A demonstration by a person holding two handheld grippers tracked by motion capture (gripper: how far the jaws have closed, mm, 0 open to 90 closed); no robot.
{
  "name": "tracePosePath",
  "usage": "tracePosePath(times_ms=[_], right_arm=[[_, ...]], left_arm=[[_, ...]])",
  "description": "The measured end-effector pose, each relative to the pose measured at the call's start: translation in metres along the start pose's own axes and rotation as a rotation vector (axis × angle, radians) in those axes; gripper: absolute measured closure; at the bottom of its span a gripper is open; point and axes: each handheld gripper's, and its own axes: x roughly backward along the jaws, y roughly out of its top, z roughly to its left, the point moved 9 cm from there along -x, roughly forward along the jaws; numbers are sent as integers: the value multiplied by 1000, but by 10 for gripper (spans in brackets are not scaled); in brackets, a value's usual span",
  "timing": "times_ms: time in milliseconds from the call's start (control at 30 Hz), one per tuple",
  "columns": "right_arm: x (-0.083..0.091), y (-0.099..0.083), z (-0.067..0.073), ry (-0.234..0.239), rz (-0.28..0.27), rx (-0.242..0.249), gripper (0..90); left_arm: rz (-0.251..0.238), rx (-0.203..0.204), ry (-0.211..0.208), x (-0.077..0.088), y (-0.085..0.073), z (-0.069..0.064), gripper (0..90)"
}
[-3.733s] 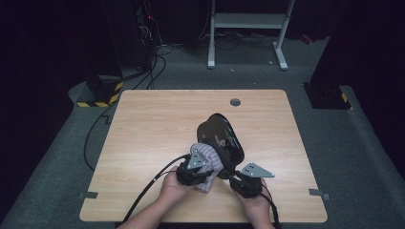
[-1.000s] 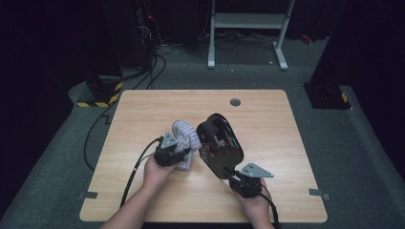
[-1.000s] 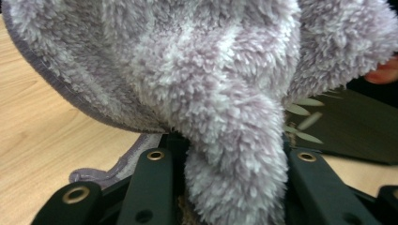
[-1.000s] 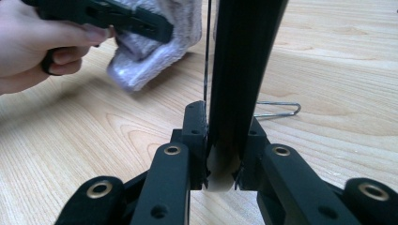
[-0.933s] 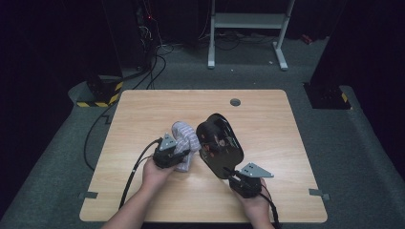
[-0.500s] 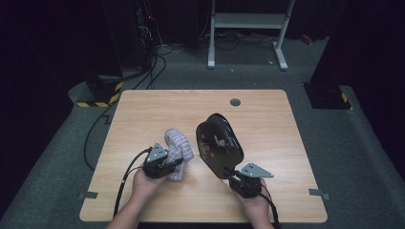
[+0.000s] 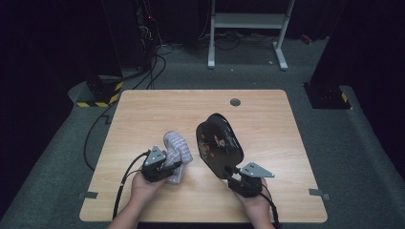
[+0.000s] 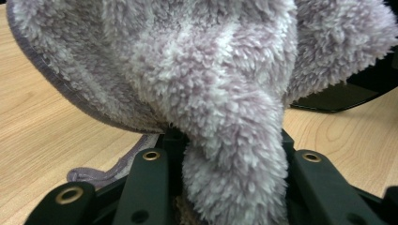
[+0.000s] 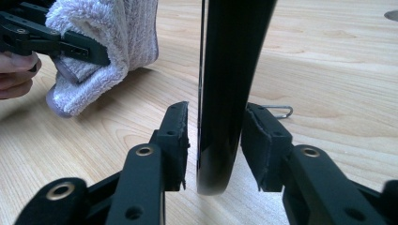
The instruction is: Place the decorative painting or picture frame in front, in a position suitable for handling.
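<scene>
Here, one fluffy pale lilac-and-white striped cloth (image 8: 202,93), bunched and clamped between the left gripper (image 7: 160,167) fingers (image 8: 145,183), resting on the light wooden table (image 7: 267,109) left of centre. Just to its right, apart from it, one flat black oval plate (image 7: 218,144) standing on edge, its lower rim between the right gripper (image 7: 246,180) fingers (image 9: 176,140); these have just been opening, a thin gap at each pad, so not gripping. Small marks on the plate's face too small to make out. Cloth's lower fold hidden behind the left fingers. Two hands, cut off at the bottom edge. One round grommet (image 7: 235,101) near the table's far edge.
</scene>
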Motion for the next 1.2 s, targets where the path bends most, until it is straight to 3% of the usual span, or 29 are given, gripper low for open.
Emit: tracePosePath(times_ms=[133,467,700,1067,1200], right_arm=[[1,3,-1,-8,-19,-2,495],[7,17,-2,-7,-58,-16,411],[18,41,-4,-27,-106,5,342],[28,83,-6,-34,-162,41,364],[33,87,-6,-57,-173,58,536]], left_arm=[[-6,4,-6,1,1,0,628],[-10,9,-1,3,1,3,621],[-6,7,-5,2,0,4,620],[-6,12,-6,2,0,5,617],[-4,16,-5,1,-1,4,616]])
